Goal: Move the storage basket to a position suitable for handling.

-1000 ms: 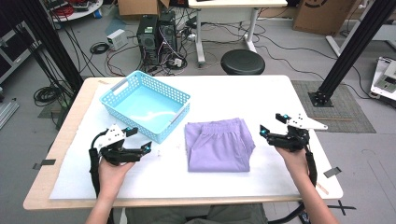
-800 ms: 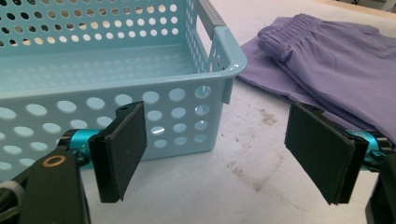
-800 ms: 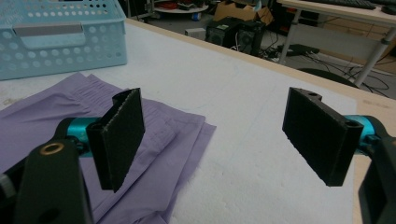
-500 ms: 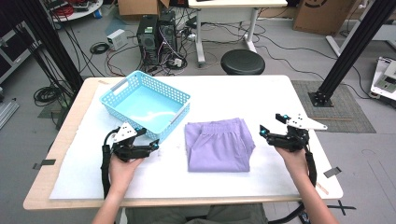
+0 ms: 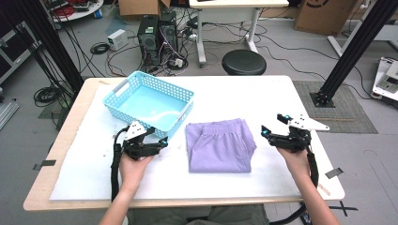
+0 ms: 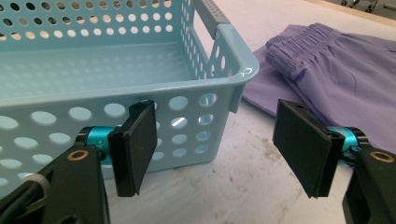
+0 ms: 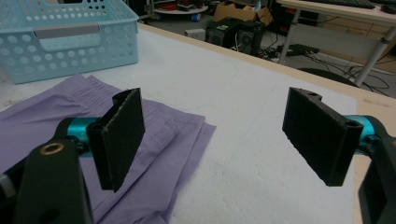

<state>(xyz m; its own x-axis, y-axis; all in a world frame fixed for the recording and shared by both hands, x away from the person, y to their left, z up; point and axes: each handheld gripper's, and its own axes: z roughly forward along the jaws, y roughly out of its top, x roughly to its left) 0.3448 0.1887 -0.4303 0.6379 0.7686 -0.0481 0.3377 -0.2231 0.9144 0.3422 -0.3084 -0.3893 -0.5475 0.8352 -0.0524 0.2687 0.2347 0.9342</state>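
A person sits at the near edge of a white-covered desk, one tool in each hand. Folded purple shorts lie flat at the desk's middle, toward the near edge. An empty blue basket stands just beside them toward the left far corner; the shorts' waistband lies close to the basket's nearest corner, whether touching is unclear. The left tool hovers near the basket's near wall, jaws wide apart, holding nothing. The right tool hovers just off the shorts' right edge, jaws also wide apart and empty. By the look of it the work has barely begun: shorts ungrasped, basket unfilled, everything left to do
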